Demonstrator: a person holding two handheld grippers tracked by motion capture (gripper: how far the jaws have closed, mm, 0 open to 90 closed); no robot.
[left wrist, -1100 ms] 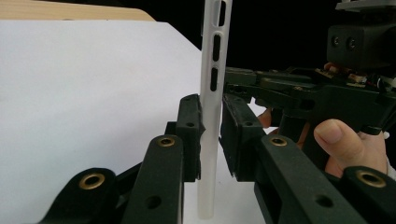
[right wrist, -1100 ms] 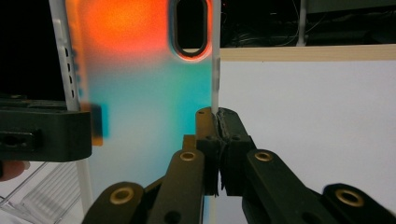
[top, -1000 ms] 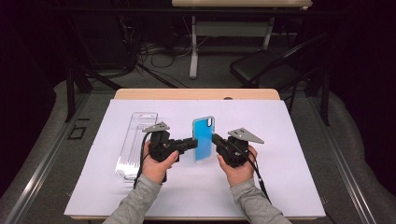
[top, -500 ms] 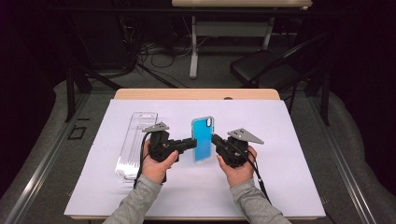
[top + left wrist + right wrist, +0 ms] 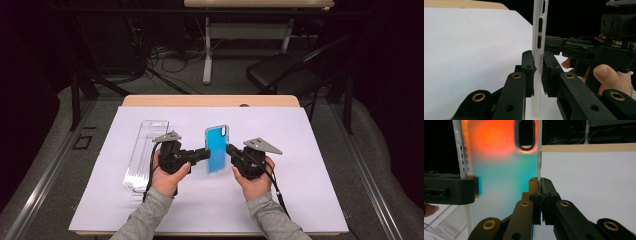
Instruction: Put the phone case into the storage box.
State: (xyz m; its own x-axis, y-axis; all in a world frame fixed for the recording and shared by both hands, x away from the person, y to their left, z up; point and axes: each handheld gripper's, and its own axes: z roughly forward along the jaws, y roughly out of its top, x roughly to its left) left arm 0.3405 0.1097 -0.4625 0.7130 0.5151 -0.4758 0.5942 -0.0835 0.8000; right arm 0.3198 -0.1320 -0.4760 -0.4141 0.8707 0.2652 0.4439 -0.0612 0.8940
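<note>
Phone case (image 5: 217,149): held off the table (image 5: 320,150) between the two claws, above the middle of the white sheet (image 5: 300,200) that covers the table top. It stands upright on its long axis, camera cutout at the top, lower end just above the sheet. In the high view its blue face is turned toward the person.

Left claw (image 5: 205,154): reaches in level from the left side and is closed on the left edge of the case. In the left gripper view the case shows edge-on as a pale vertical strip (image 5: 538,62) with button slots, pressed between the two black pads, narrow gap only.

Right claw (image 5: 231,150): reaches in from the right side and is closed on the right edge of the case. In the right gripper view the rim of the case (image 5: 499,182) runs vertically between the pads, which stand almost together. That view shows the translucent back, orange near the cutout and teal lower down.

Both claws grip at roughly mid-height of the case, on opposite long edges.

Clear plastic package (image 5: 146,154): lies flat on the sheet to the left of the left hand (image 5: 167,175), long axis running away from the person, apart from the case.
</note>
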